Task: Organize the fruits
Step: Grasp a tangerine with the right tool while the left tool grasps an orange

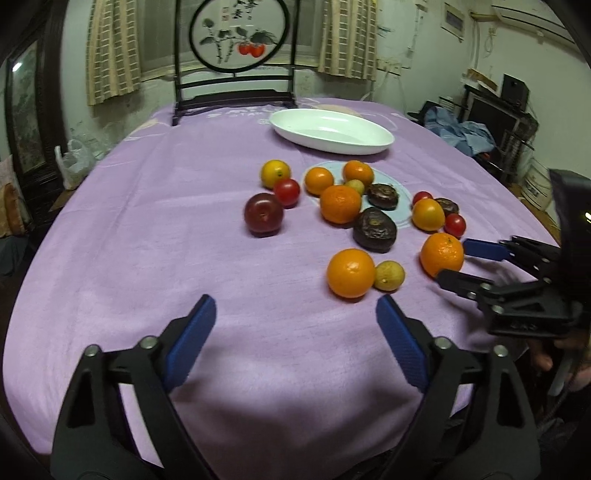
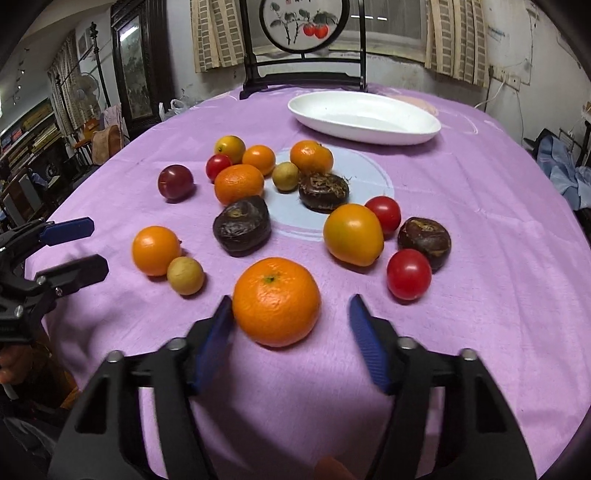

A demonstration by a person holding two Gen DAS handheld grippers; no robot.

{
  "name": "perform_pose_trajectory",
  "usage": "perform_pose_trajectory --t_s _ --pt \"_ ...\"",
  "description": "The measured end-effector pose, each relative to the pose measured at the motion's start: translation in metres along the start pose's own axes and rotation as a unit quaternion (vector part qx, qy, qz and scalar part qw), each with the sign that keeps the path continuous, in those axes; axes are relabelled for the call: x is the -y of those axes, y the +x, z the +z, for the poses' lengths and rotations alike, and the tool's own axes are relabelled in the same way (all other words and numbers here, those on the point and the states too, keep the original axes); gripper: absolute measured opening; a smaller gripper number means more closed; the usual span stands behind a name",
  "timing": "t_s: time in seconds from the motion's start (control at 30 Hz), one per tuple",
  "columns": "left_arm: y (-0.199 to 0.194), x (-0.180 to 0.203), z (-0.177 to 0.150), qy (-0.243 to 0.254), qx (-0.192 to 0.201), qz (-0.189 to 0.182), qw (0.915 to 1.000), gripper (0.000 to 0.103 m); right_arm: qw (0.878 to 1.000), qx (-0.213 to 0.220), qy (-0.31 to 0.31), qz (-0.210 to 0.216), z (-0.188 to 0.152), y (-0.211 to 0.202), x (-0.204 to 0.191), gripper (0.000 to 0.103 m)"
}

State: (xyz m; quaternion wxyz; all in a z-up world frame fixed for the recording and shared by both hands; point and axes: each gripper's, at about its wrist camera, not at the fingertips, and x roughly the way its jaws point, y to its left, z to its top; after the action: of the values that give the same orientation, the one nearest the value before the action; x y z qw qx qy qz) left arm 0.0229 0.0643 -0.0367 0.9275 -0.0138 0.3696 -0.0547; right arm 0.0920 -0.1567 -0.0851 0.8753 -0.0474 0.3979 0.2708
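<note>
Several fruits lie scattered on a purple tablecloth (image 1: 147, 221): oranges, red tomatoes, dark brown water chestnuts, small yellow-green fruits and a dark red plum (image 1: 263, 213). An empty white oval dish (image 1: 332, 130) stands behind them; it also shows in the right wrist view (image 2: 364, 117). My right gripper (image 2: 291, 310) is open around a large orange (image 2: 277, 301), its left pad touching the fruit; the same orange (image 1: 442, 254) shows in the left wrist view between the right gripper's fingers (image 1: 480, 249). My left gripper (image 1: 295, 310) is open and empty, just short of another orange (image 1: 350, 272).
A dark wooden stand with a round painted panel (image 1: 238, 33) stands at the table's far edge. A small yellow-green fruit (image 1: 389, 275) lies against the near orange. Furniture and clutter lie beyond the table at the right (image 1: 491, 122). The left gripper (image 2: 74, 247) shows at the left of the right wrist view.
</note>
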Motion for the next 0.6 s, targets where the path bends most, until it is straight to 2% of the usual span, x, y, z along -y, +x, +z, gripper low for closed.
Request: perform_pose_trajectory --t_s 0.03,0.13,0.3,0.37,0.47,0.6 --pt "0.003 0.002 0.001 0.006 0.000 -0.006 1.0000 0.082 1.000 0.003 0.001 0.008 0.000 0.000 0.000 0.046" --pt "0.010 0.008 0.005 0.024 -0.004 -0.023 0.9994 0.077 1.000 0.011 -0.007 0.005 -0.003 -0.002 -0.002 0.045" --pt "0.021 0.021 0.011 0.064 -0.010 -0.060 0.9961 0.072 0.999 0.012 0.020 0.033 -0.005 -0.002 0.009 0.045" --pt "0.026 0.023 0.015 0.068 -0.016 -0.072 0.9949 0.063 0.999 0.012 0.024 0.038 -0.005 -0.002 0.012 0.045" --pt "0.036 0.025 0.019 0.071 -0.030 -0.076 0.9941 0.051 0.999 0.012 0.021 0.038 -0.006 -0.004 0.011 0.045" --pt "0.044 0.024 0.021 0.069 -0.043 -0.079 0.9935 0.048 0.999 0.013 0.022 0.041 -0.006 -0.004 0.012 0.045"
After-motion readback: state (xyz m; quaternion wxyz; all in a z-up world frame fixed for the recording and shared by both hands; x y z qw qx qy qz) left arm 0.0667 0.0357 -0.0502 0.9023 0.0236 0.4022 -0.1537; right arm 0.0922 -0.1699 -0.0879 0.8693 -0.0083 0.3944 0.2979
